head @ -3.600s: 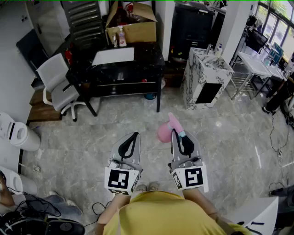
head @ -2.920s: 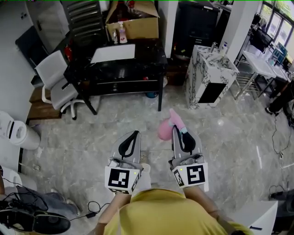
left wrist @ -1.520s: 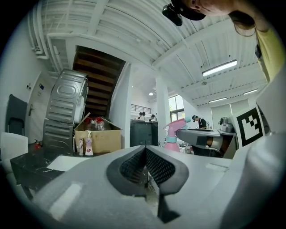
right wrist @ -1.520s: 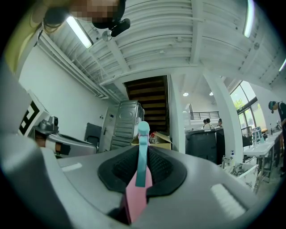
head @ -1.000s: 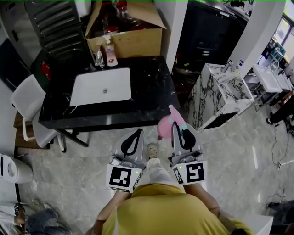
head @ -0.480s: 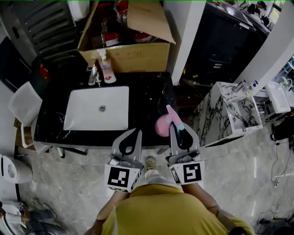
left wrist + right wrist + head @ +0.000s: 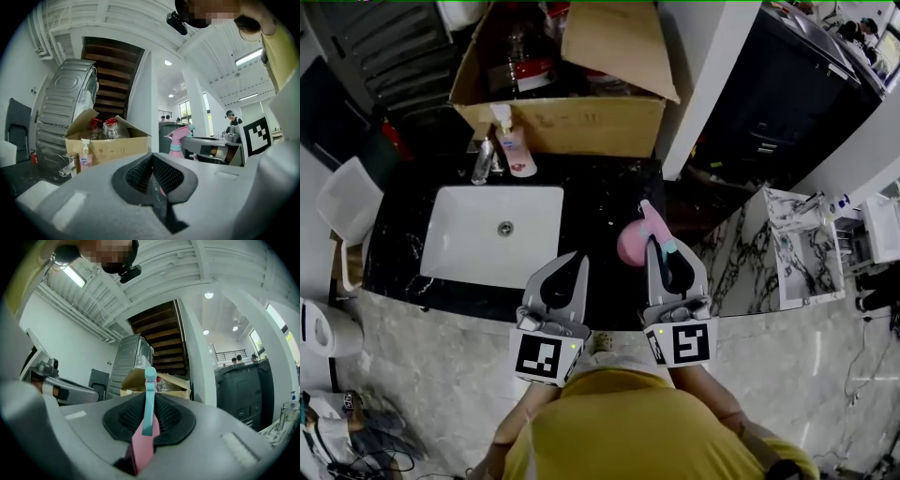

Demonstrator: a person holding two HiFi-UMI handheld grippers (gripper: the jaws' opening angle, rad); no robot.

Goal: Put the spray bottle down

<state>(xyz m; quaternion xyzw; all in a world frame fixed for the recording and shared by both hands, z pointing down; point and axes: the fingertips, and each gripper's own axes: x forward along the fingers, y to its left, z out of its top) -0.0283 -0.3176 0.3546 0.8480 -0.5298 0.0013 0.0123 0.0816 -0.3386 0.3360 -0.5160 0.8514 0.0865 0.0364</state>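
Observation:
The pink spray bottle (image 7: pixel 636 242) with a teal collar hangs over the right part of the black marble counter (image 7: pixel 595 211), its round body to the left of the jaws. My right gripper (image 7: pixel 660 251) is shut on its pink and teal head (image 7: pixel 146 427). From the left gripper view the bottle (image 7: pixel 177 142) shows off to the right. My left gripper (image 7: pixel 572 267) is shut with nothing in it, at the counter's front edge beside the white sink basin (image 7: pixel 493 234).
A soap pump bottle (image 7: pixel 511 141) and a faucet (image 7: pixel 484 161) stand behind the basin. An open cardboard box (image 7: pixel 567 84) with bottles fills the counter's back. A white chair (image 7: pixel 342 202) is at left, a marble-patterned cabinet (image 7: pixel 802 248) at right.
The person has walked up to the counter: both grippers and the held bottle have moved forward and now sit over its front edge. The grip has not changed.

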